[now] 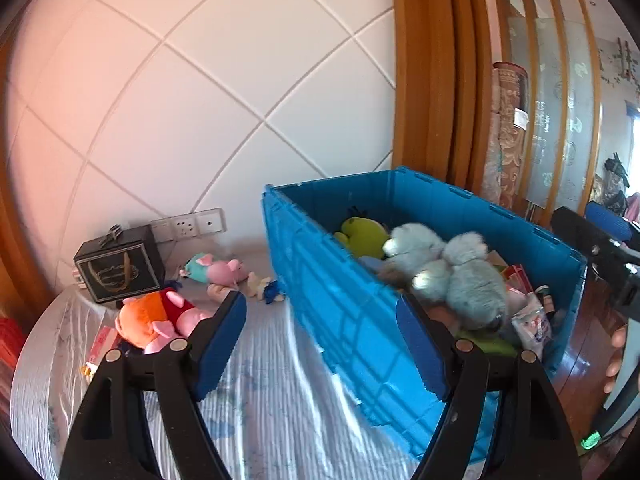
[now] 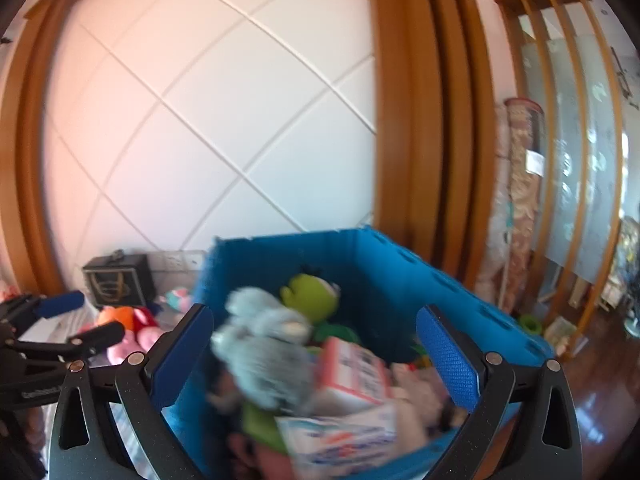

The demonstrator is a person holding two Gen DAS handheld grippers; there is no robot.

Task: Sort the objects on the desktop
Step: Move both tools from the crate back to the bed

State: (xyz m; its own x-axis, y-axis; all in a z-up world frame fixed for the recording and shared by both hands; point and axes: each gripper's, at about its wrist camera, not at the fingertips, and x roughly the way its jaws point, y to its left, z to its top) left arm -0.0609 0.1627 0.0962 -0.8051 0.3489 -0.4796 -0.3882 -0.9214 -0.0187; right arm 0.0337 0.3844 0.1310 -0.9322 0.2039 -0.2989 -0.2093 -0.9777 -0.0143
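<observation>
A blue plastic crate [image 1: 344, 300] stands on the table's right side, holding a grey plush koala [image 1: 460, 272], a green plush [image 1: 362, 234] and packets. My left gripper [image 1: 322, 322] is open and empty, over the crate's near wall. My right gripper [image 2: 314, 344] is open and empty above the crate [image 2: 400, 272], over the grey koala [image 2: 264, 344], the green plush [image 2: 314, 296] and a pink-and-white box [image 2: 352, 372]. On the table lie an orange-and-red pig plush [image 1: 154, 316] and a pink-and-teal pig plush [image 1: 218, 268].
A black box [image 1: 120, 270] stands at the table's back left by wall sockets [image 1: 188, 224]. The table carries a striped plastic-covered cloth [image 1: 260, 392]. Small toys [image 1: 266, 286] lie beside the crate. A wooden door frame [image 1: 432, 80] and rolled carpets [image 1: 508, 136] are behind.
</observation>
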